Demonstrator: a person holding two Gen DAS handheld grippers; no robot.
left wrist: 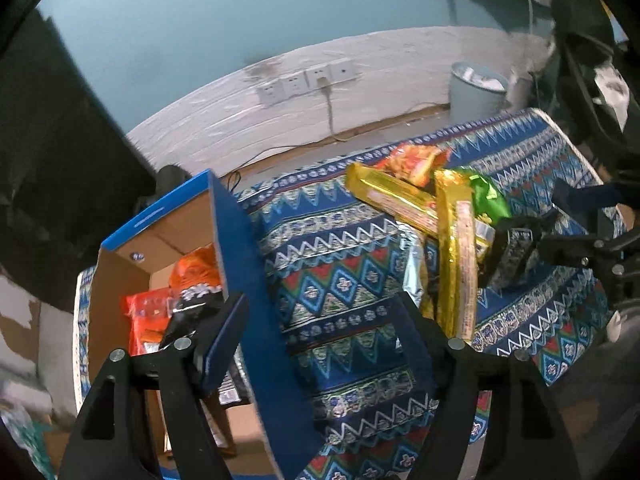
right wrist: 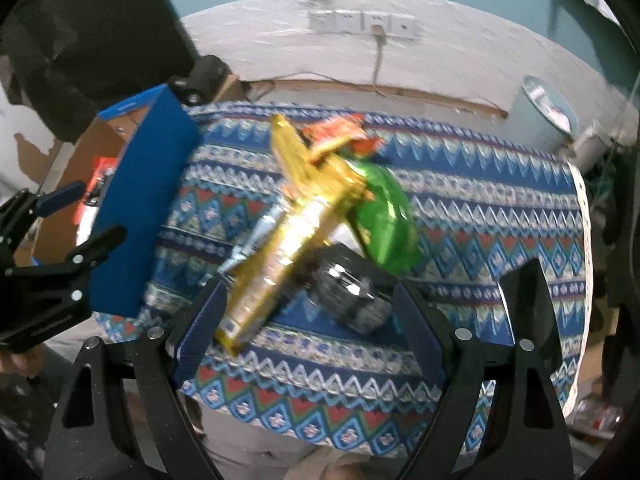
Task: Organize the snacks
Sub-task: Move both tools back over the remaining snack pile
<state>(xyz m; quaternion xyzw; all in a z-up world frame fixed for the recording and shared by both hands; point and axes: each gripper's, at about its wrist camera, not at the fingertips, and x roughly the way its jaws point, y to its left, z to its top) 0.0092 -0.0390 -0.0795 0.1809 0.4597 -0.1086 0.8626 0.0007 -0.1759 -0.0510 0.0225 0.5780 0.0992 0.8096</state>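
The fingers [left wrist: 224, 340] of the left gripper [left wrist: 320, 336] stand well apart with nothing between them, straddling the blue wall of the cardboard box [left wrist: 236, 240]; one finger hangs over the box's inside, which suits dropping or fetching a packet there. The right gripper [right wrist: 308, 316] is likewise spread wide and empty, hovering just above the near end of the snack pile, one finger beside a long gold packet [right wrist: 280, 248] and the other beside a dark silvery packet [right wrist: 352, 292], so a grasp on either looks likely next. Inside the box lie an orange-red packet [left wrist: 146, 320] and a black packet [left wrist: 192, 308] with white characters too blurred to read. The remaining snacks sit heaped mid-bench on the patterned cloth [right wrist: 480, 200]: gold packets crossed over each other, a green foil bag [right wrist: 384, 216], and an orange bag [right wrist: 340, 132] farthest off. No brand is legible. Beyond stand a pale bin [left wrist: 476, 92] and wall sockets [left wrist: 308, 80].
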